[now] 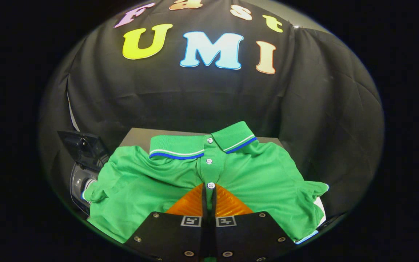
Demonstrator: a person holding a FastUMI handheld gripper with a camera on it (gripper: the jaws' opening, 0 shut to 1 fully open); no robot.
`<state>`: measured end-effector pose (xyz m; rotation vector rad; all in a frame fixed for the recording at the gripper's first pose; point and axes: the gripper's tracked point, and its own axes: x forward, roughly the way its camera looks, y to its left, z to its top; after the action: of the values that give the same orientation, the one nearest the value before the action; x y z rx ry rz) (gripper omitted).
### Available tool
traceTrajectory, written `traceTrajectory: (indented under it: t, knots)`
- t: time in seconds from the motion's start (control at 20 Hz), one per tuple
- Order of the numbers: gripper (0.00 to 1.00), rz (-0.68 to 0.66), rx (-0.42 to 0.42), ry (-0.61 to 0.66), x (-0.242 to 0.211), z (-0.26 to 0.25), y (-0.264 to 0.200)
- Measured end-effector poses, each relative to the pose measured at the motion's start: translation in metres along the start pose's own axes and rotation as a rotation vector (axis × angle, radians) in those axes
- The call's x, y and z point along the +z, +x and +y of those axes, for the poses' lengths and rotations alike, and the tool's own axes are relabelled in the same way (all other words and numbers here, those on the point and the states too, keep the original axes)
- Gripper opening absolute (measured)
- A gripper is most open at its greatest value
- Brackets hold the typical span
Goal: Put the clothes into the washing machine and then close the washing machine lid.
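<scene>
Under your gripper [208,187], green polo shirt [180,174] spread on dark table [136,136], orange fingers [191,203] closed together at its placket, washing machine [82,163] at nine o'clock, lid raised.

Dark tabletop [136,136] in front of black cloth wall [209,98].

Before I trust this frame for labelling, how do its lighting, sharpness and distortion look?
Gripper view: the green polo shirt is evenly lit and sharp, its buttons crisp; fisheye bending curves the table edge and shirt outline; the washing machine sits dim at the shirt's side, detail hard to read; the gripper, orange fingers closed together above the shirt placket, shows no motion blur.
</scene>
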<state>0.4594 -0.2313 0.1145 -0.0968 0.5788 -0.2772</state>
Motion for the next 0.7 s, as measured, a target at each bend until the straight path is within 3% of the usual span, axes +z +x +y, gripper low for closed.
traceTrajectory:
  t: [0.25, 0.4, 0.7]
  knots:
    - [0.0, -0.062, -0.029, 0.047, 0.025, 0.007, -0.031]
    - [0.0, -0.098, -0.087, 0.036, 0.041, 0.02, -0.049]
    - [0.0, -0.135, -0.185, 0.003, 0.056, 0.093, -0.088]
